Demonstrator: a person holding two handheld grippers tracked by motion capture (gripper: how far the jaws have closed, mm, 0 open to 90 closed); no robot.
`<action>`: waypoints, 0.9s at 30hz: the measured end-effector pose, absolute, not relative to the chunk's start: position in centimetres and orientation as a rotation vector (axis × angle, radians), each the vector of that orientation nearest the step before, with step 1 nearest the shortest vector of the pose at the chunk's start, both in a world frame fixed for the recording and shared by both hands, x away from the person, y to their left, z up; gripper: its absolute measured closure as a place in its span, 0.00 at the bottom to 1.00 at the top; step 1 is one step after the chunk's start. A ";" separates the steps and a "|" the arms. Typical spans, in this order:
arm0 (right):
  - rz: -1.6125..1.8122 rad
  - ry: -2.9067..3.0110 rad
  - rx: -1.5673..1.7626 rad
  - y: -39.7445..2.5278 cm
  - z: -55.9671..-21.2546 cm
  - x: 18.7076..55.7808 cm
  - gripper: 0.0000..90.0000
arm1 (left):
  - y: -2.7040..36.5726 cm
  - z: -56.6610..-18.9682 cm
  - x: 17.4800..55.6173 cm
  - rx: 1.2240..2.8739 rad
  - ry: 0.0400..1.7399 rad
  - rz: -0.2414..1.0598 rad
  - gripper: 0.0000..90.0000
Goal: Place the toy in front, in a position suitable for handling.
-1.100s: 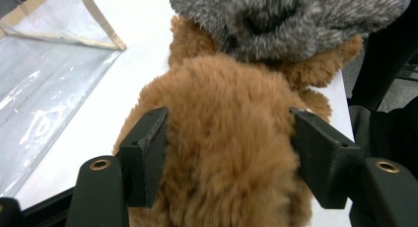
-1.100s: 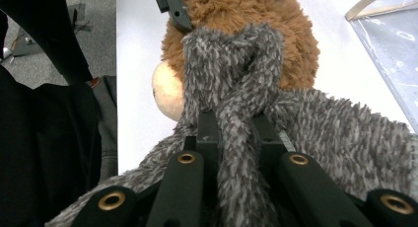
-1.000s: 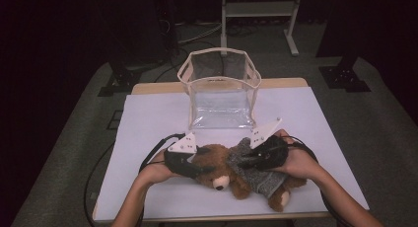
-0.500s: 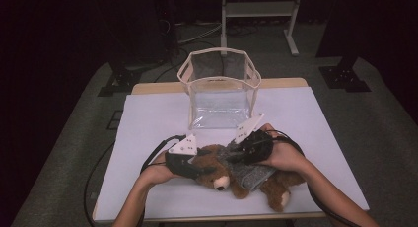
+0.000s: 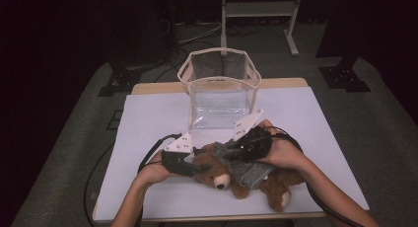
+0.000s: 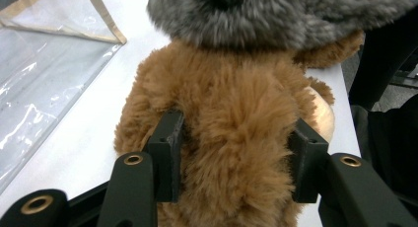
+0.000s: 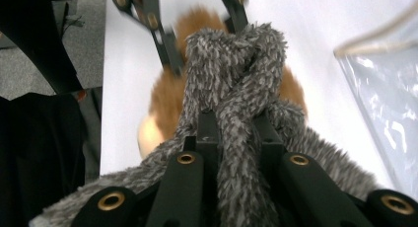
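A brown teddy bear lies on the white table near its front edge, with a grey fuzzy scarf across it. My left gripper is shut on the bear, its jaws pressing both sides of the brown fur. My right gripper is just right of it, shut on a twisted fold of the grey scarf. In the right gripper view the left gripper's jaws stand just beyond the scarf knot, with the bear under it.
A clear plastic bag with a beige rim stands open at the back middle of the table, just beyond the grippers. Its clear wall lies close to the bear's left. A metal stand is on the floor behind.
My right gripper has moved left and a little away from the person, drawing the grey scarf toward the bear's head and the left gripper. The left gripper has stayed on the bear.
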State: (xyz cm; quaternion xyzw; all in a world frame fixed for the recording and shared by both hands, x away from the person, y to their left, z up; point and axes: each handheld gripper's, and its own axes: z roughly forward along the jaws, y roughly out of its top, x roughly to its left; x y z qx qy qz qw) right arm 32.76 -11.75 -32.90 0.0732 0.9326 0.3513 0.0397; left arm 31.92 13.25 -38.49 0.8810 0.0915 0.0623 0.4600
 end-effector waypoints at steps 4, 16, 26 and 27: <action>1.070 2.865 0.163 -9.3 -32.6 33.1 0.86 | 13.2 -38.5 31.9 2.170 0.211 0.163 0.56; 1.061 2.906 0.196 -10.3 -33.1 33.8 0.86 | 13.1 -38.6 31.8 2.167 0.212 0.157 0.56; 1.140 2.883 0.174 -8.6 -32.7 33.7 0.86 | 13.0 -38.6 31.8 2.174 0.209 0.159 0.56; 1.130 2.887 0.166 -8.3 -32.8 33.7 0.86 | 13.1 -38.6 31.8 2.174 0.211 0.159 0.56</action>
